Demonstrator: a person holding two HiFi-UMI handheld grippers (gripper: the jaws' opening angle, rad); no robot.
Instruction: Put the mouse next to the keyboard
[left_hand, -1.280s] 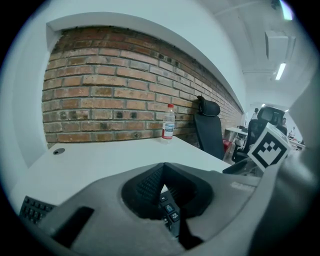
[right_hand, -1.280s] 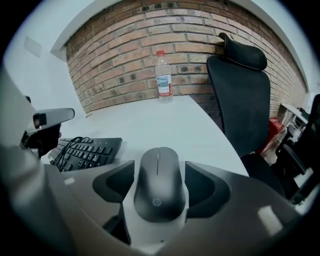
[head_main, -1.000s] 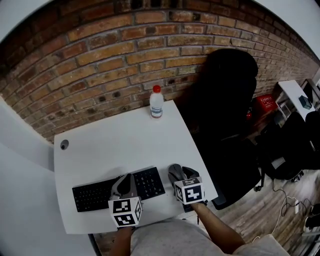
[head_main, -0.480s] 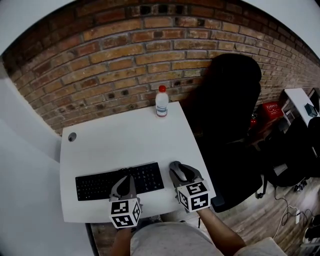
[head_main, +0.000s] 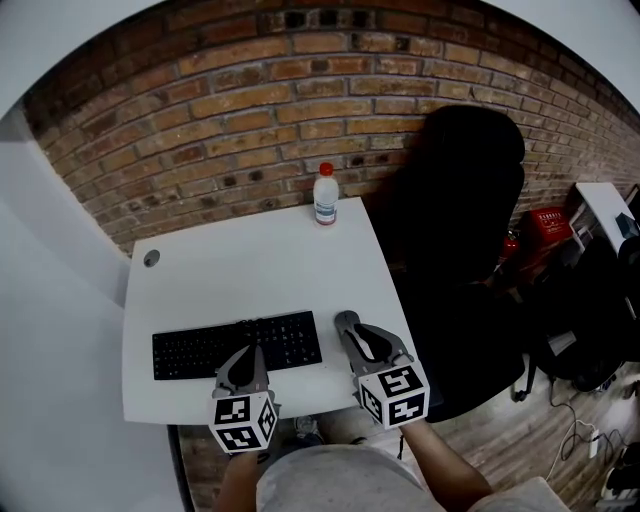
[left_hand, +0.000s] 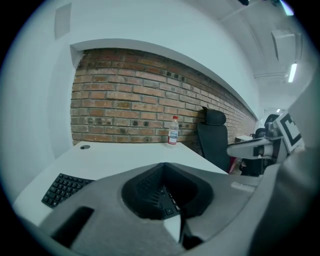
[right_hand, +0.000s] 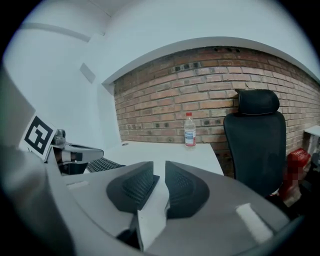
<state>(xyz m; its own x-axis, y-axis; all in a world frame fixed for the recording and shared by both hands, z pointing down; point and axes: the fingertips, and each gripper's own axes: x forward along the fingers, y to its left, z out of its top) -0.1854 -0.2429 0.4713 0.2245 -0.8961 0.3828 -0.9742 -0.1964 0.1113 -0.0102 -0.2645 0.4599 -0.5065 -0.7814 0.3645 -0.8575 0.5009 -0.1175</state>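
Note:
The black keyboard (head_main: 200, 348) lies along the front left of the white table (head_main: 260, 265). I see no mouse in any view. My left gripper (head_main: 247, 352) hovers over the keyboard's front edge, and its tips meet in the left gripper view (left_hand: 162, 166) with nothing held. To the right of the keyboard, near the table's front right corner, is my right gripper (head_main: 345, 320). Its jaws are closing. The right gripper view (right_hand: 160, 167) shows only a narrow gap between them, with nothing in it.
A clear bottle with a red cap (head_main: 325, 195) stands at the table's back edge by the brick wall. A black office chair (head_main: 455, 200) sits just right of the table. A round cable hole (head_main: 151, 258) marks the table's left side.
The right gripper's jaws have narrowed from wide apart to a thin gap. Both grippers have drawn back slightly toward the table's front edge. The head view has shifted a little.

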